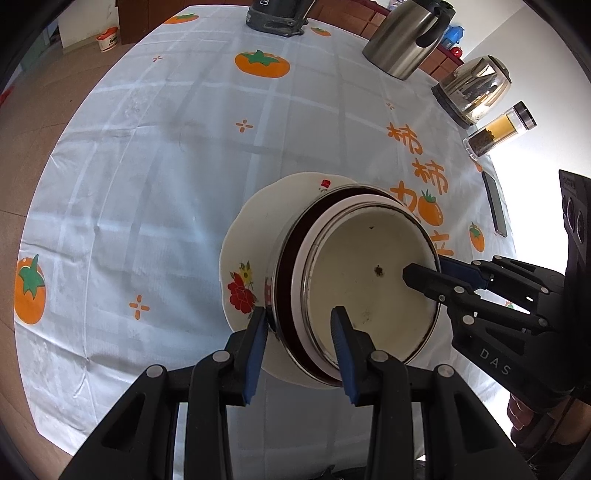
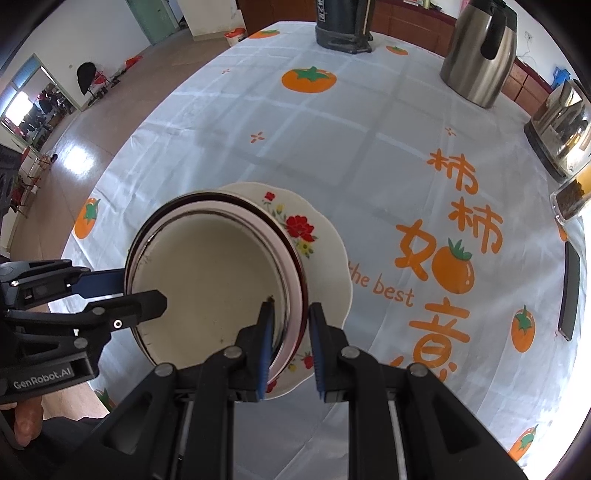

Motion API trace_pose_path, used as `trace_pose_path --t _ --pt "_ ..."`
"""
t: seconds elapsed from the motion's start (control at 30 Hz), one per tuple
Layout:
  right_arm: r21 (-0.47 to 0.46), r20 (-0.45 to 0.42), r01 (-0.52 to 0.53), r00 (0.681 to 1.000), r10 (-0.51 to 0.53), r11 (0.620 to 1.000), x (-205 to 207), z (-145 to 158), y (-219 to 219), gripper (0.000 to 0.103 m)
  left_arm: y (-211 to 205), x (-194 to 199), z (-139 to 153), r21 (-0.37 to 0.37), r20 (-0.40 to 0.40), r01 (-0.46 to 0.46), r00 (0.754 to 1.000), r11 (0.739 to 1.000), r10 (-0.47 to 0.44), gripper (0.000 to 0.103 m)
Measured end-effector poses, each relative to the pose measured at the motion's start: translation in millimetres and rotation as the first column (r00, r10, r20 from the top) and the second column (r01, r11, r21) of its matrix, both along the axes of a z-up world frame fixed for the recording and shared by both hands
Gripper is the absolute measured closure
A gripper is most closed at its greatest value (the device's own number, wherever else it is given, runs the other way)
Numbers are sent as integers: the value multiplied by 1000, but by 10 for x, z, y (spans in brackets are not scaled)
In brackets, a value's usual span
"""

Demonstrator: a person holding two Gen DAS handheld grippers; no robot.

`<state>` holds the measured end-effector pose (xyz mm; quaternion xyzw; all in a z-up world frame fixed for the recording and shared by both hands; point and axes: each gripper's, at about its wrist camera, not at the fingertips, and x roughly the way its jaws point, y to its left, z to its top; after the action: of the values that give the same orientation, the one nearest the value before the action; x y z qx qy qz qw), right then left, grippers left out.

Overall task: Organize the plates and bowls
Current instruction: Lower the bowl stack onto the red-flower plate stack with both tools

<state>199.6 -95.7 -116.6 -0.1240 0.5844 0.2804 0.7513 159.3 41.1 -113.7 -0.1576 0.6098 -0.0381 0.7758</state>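
A stack of nested bowls (image 1: 362,266) (image 2: 214,266), cream inside with metal and dark rims, sits over a white flowered plate (image 1: 251,236) (image 2: 325,251) on the persimmon-print tablecloth. My left gripper (image 1: 299,317) (image 2: 144,291) straddles the stack's left rim, one pad outside and one inside, shut on it. On the opposite rim my right gripper (image 2: 290,314) (image 1: 423,267) is shut the same way. I cannot tell whether the stack rests on the plate or hangs just above it.
Along the far right edge of the table stand a steel jug (image 1: 406,37), a shiny kettle (image 1: 476,88) and a glass jar (image 1: 498,129). A phone (image 1: 495,206) lies near them. A dark appliance base (image 1: 277,18) stands at the back.
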Motion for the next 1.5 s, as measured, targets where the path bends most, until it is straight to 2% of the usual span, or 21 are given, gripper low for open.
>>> trace_pose_path --t 0.6,0.9,1.5 --pt "14 8 14 1000 -14 1000 17 -15 -2 84 -1 25 -49 9 2 -1 1000 1000 1 65" --pt "6 72 7 997 -8 1000 -33 -5 -6 83 -75 -8 -45 58 53 34 998 998 -37 65" --pt "53 113 18 993 -24 998 -105 -25 -72 82 -33 -65 -60 26 92 16 996 1000 -18 65"
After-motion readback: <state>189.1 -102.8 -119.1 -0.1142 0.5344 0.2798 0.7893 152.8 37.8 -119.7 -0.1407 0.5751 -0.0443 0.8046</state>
